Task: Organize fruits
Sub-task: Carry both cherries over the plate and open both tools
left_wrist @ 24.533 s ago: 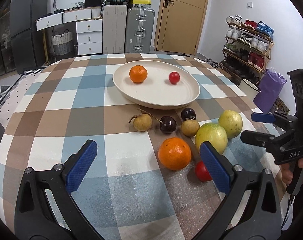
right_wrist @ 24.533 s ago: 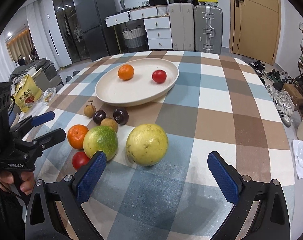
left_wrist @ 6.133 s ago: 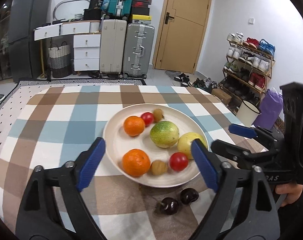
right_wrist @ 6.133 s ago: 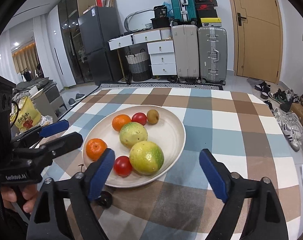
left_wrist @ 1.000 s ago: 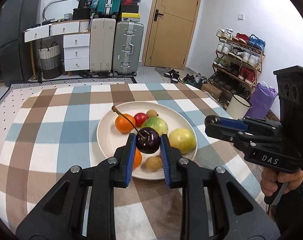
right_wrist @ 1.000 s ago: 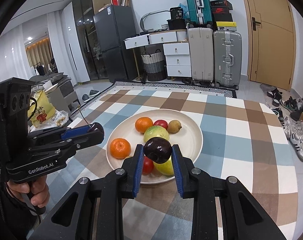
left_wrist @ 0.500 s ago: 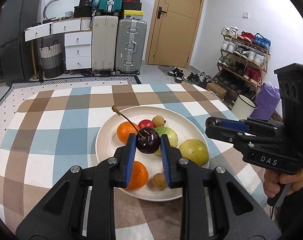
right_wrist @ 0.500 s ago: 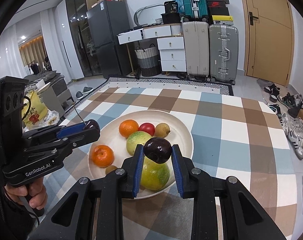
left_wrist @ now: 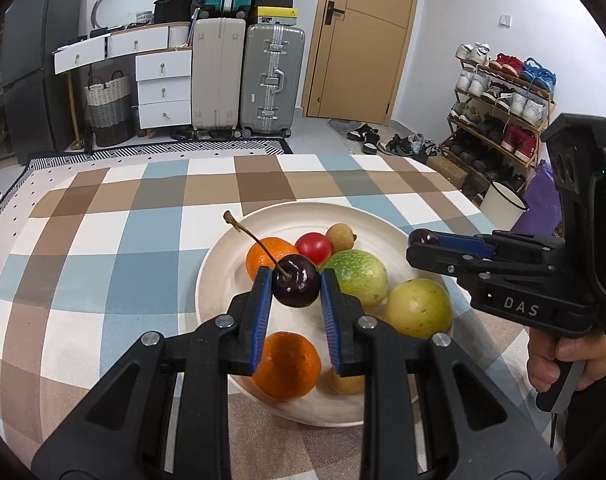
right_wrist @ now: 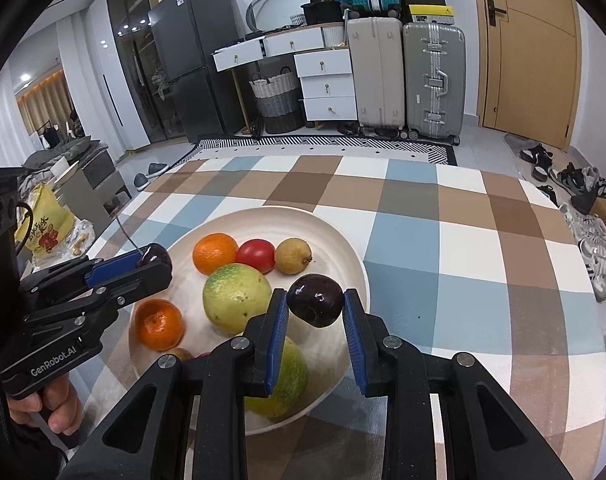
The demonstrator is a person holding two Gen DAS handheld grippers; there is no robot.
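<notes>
Bright, even indoor light in 2 sharp fisheye views

Both wrist views are well lit by soft, diffuse room light; in the right view small ceiling spots [right_wrist: 136, 22] glow at upper left beside a warm lit strip [right_wrist: 35, 92]. Shadows on the checked tablecloth [left_wrist: 103, 264] are faint and soft-edged. Small white highlights sit on the stemmed cherry [left_wrist: 295, 286] and on the dark plum [right_wrist: 315, 300]. Strong barrel distortion bends the door [left_wrist: 363, 40] and suitcases [right_wrist: 433, 80] toward the rim, and a black vignette rings each frame. Focus is crisp mid-frame; fruit low on the plate [left_wrist: 219, 280] looks slightly smeared.
</notes>
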